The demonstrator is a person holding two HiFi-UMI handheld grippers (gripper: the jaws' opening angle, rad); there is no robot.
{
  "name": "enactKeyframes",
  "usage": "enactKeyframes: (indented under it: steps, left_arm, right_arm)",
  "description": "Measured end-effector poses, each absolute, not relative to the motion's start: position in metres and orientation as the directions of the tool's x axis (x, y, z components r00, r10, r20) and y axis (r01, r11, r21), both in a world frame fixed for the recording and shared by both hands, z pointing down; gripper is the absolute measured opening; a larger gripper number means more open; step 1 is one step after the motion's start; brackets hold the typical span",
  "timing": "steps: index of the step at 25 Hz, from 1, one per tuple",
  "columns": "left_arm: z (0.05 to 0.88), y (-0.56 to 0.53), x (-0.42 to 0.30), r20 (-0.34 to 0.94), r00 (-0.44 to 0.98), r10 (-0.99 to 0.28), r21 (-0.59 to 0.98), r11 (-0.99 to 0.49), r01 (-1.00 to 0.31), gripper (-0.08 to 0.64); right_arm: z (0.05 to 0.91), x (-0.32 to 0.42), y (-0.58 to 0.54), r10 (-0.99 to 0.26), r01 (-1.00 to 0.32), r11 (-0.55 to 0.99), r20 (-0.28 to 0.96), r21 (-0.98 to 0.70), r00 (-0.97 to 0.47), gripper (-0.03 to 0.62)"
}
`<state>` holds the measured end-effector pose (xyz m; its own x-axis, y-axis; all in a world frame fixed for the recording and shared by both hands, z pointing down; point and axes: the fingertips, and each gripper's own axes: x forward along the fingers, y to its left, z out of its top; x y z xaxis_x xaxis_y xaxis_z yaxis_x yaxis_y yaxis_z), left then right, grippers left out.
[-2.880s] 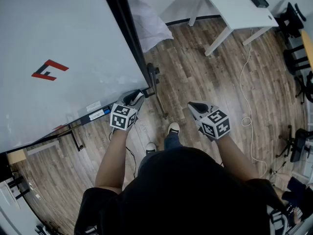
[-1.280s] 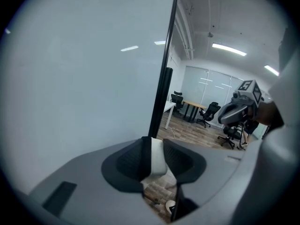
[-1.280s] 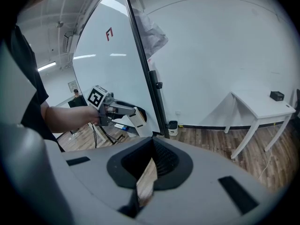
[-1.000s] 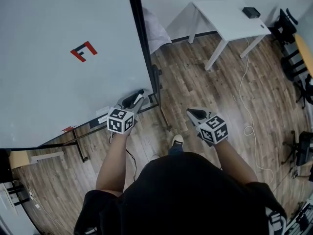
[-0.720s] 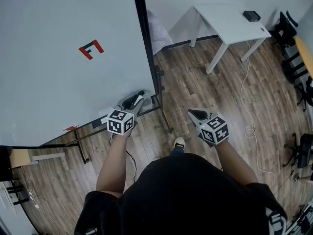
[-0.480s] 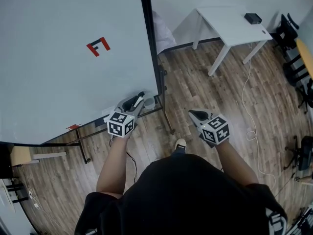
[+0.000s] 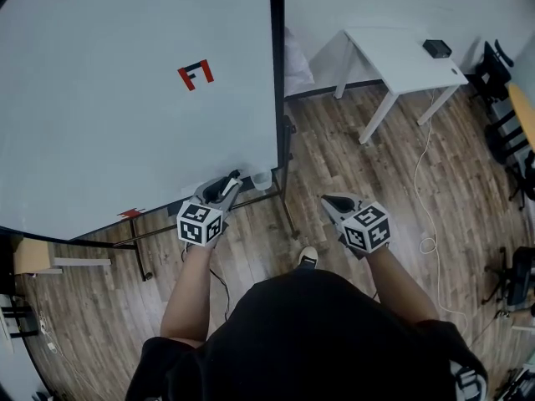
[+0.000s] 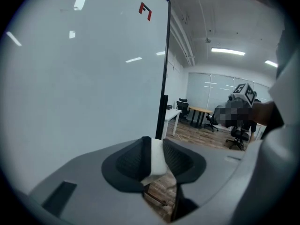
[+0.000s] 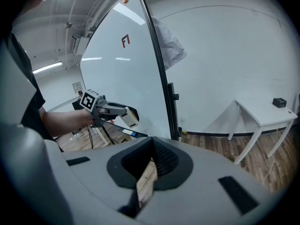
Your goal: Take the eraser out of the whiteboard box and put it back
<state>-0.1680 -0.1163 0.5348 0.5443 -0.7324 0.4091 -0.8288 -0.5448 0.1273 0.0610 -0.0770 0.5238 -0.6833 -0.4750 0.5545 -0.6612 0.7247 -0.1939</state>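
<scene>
- The eraser (image 8: 158,161), a white block, sits clamped between the two jaws of my left hand-held gripper (image 7: 229,180). It is up in the air and not inside the box.
- In the right gripper view the eraser shows a white face with a darker edge, and it sticks out from the tip of that gripper.
- The box (image 7: 262,180) is a small pale container at the lower right corner of the whiteboard (image 7: 125,115). The tip of my left gripper is just beside it, on its left side.
- My right hand-held gripper (image 7: 330,200) has its jaws pressed together with nothing between them. It hangs over the wooden floor (image 7: 351,140), well apart from the whiteboard.
- The whiteboard carries one red and black mark (image 7: 196,74) on its white surface.
- Farther to the right stands a white desk (image 7: 405,57), with a small black device (image 7: 436,48) on it.
</scene>
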Motion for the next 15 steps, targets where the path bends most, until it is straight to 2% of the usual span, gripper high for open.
enactKeyframes:
  steps: [15]
  left_arm:
    - [0.537,-0.071,-0.205,0.424,0.514,-0.745,0.124,-0.515,-0.848,0.144]
  right_arm:
    - [0.522,0.043,-0.058,-0.499,-0.678,0.725,0.585,-0.122,-0.639,-0.008]
